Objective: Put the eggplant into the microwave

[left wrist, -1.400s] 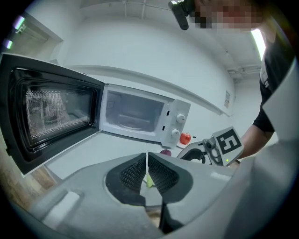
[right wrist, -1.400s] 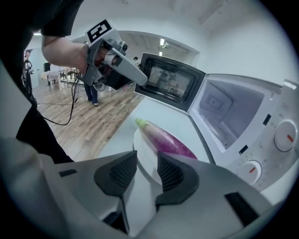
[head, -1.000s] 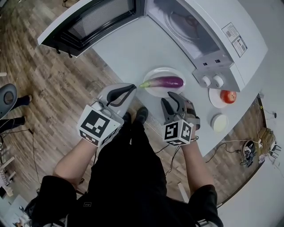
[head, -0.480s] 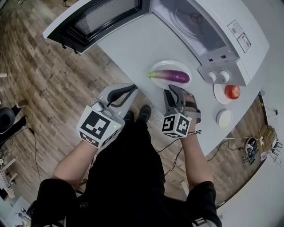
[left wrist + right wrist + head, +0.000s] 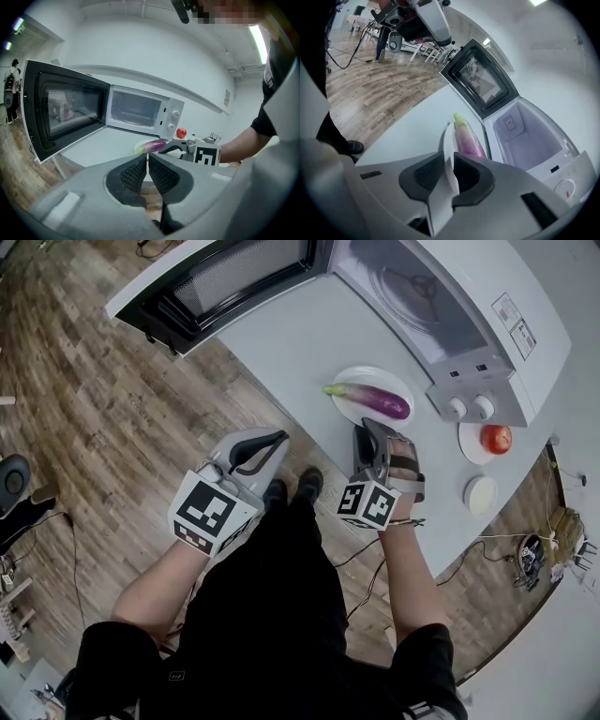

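A purple eggplant [image 5: 375, 399] [image 5: 468, 140] with a green stem lies on a white plate [image 5: 349, 412] in front of the open microwave [image 5: 450, 315]. My right gripper [image 5: 367, 429] [image 5: 451, 164] is at the plate's near edge. Its jaws have just been closing, and the plate's rim [image 5: 447, 140] sits pinched between the pads. My left gripper [image 5: 279, 438] [image 5: 147, 157] hangs off the table's front edge, left of the plate, shut with nothing in it. In the left gripper view the eggplant [image 5: 152, 146] shows just beyond the jaws.
The microwave door [image 5: 225, 282] swings out to the left over the table's edge; its cavity [image 5: 525, 136] is lit. A tomato [image 5: 495, 438] sits on a small plate to the right, with a small white dish [image 5: 480, 493] nearer me. Wooden floor lies below.
The right gripper has come up to the plate's near rim and its jaws have narrowed onto it. The left gripper shifted a little towards the table.
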Available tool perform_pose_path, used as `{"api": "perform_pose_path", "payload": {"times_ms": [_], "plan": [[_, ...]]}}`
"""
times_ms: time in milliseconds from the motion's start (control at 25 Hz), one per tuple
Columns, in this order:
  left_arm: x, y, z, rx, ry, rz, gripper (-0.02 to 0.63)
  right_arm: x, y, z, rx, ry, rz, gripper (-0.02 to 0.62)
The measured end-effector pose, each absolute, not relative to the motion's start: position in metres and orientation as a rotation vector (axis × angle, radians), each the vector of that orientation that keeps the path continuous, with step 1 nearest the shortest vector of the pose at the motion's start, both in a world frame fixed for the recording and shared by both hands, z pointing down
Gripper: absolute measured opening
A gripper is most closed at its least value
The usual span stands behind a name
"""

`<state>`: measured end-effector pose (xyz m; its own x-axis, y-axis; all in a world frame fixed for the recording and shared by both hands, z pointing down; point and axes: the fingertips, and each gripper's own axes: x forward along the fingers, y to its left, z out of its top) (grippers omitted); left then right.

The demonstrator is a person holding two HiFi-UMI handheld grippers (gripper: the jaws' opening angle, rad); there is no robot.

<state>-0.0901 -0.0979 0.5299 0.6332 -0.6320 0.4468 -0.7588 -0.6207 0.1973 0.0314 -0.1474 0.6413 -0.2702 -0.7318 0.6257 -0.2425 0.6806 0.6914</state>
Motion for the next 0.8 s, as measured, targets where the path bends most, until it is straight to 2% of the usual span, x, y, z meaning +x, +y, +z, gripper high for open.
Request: {"api": "perform_pose_path", "payload": {"times_ms": [200, 640, 800], "plan": [[-0.09, -0.1, 0.532, 2.502, -1.089, 0.476, 0.021, 0.03, -0.152, 0.643, 0.81, -1.796, -0.598, 0.04], [-0.092, -0.091, 0.536, 2.489, -1.075, 0.494, 0.021, 0.035, -0.137, 0.644, 0.751, -1.75, -0.599, 0.045], [-0.089, -0.091, 0.536, 2.494, -1.076, 0.482, 0.021, 0.046, -0.14, 0.641, 0.771, -1.741, -0.556, 0.087]]}}
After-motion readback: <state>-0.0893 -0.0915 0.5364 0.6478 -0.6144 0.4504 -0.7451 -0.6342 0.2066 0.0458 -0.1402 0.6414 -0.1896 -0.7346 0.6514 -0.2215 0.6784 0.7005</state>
